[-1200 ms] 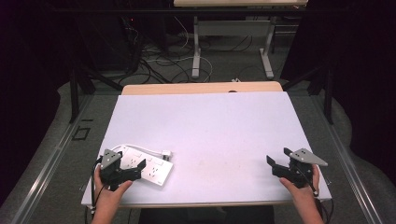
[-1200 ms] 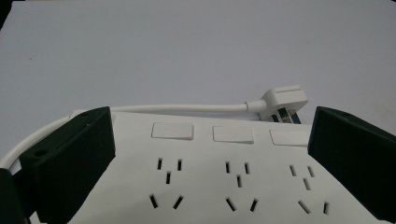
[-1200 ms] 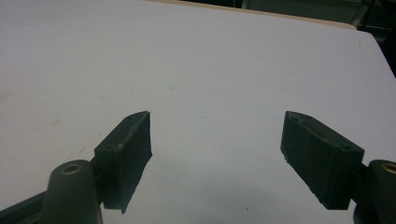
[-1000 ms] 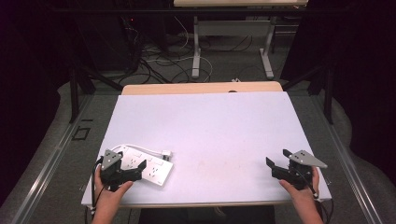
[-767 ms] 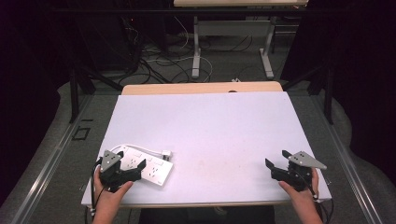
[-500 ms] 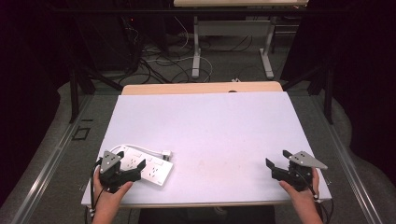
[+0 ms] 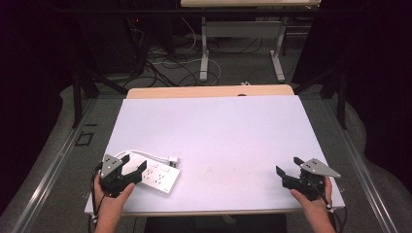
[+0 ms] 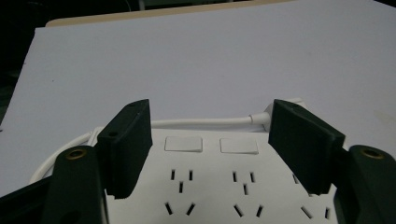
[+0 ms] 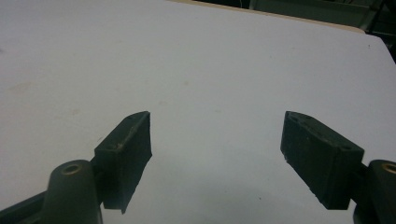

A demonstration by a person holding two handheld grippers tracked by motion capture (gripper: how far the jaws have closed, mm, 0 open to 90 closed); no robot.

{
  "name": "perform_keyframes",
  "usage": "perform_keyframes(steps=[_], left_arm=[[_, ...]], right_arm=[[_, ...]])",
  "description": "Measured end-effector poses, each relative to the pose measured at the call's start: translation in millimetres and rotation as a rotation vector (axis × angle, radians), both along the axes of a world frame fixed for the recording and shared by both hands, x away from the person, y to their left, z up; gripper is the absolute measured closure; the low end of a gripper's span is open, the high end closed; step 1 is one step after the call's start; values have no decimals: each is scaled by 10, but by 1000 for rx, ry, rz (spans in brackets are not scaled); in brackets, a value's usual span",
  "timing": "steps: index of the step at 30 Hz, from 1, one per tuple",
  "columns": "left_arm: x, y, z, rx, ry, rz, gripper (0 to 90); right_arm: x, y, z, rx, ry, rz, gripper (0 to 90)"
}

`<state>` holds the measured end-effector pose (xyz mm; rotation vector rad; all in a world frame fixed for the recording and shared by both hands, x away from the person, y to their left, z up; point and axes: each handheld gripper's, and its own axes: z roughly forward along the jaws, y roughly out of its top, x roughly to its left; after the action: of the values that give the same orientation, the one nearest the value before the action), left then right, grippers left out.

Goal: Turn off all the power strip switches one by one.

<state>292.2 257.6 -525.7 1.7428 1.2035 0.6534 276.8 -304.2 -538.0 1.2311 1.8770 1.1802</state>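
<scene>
Left gripper [image 8: 210, 140], jaws apart, hovers over the power strip [image 8: 210, 186]; best to straddle its width squarely before closing. Right gripper [image 9: 217, 154] gapes above bare tabletop [image 9: 210, 56].

power strip [image 8: 219, 186] partly behind jaws

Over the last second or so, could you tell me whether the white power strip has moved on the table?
No. The power strip lies at the same spot near the table's front left corner, under the open left gripper.

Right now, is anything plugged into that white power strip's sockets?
No, the sockets on the power strip between the left tool's open jaws all look empty.
</scene>
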Motion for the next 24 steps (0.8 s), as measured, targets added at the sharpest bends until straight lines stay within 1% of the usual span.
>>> perform_keyframes(steps=[2,3,4,6,7,8,9,10,11,12,13,14,15,16,17,18,19,20,21,24], left_arm=[[14,8,3,2,3,-6,335],[19,6,10,3,9,-4,349],[27,8,22,10,7,-5,349],[41,14,48,-3,9,-2,371],[58,27,75,-3,17,-3,373],[58,27,75,-3,17,-3,373],[83,37,95,2,39,-1,374],[99,45,110,10,56,11,374],[99,45,110,10,56,11,381],[121,63,131,12,66,15,381],[139,79,145,10,77,16,457],[159,88,158,13,92,22,470],[180,92,168,19,105,27,470],[201,96,177,24,120,28,528],[245,89,188,34,142,28,549],[245,89,188,34,142,28,571],[265,84,194,48,152,25,591],[300,75,202,56,169,11,625],[315,70,211,60,186,3,646],[345,46,218,71,187,6,719]], right_arm=[[1,-5,2,2,-8,-1,232],[4,-2,0,11,-19,3,230],[4,-2,0,11,-19,3,230],[0,0,1,5,-22,1,228],[-8,-3,6,1,-12,-1,226],[-8,-3,6,1,-12,-1,226],[-10,0,6,3,-11,-2,222],[-4,7,1,8,-23,-4,220],[-4,7,1,8,-23,-4,220],[-8,5,9,2,-14,3,218],[-6,14,16,-1,-16,3,217],[-1,19,13,2,-26,0,218],[-1,19,13,2,-26,0,218],[-7,15,22,-2,-17,3,217],[3,20,12,5,-35,3,218],[-3,16,17,5,-28,5,218],[-7,16,17,8,-26,1,217],[-10,21,17,17,-14,1,218],[-11,14,20,13,-11,3,217],[-9,11,17,12,-17,6,218]])
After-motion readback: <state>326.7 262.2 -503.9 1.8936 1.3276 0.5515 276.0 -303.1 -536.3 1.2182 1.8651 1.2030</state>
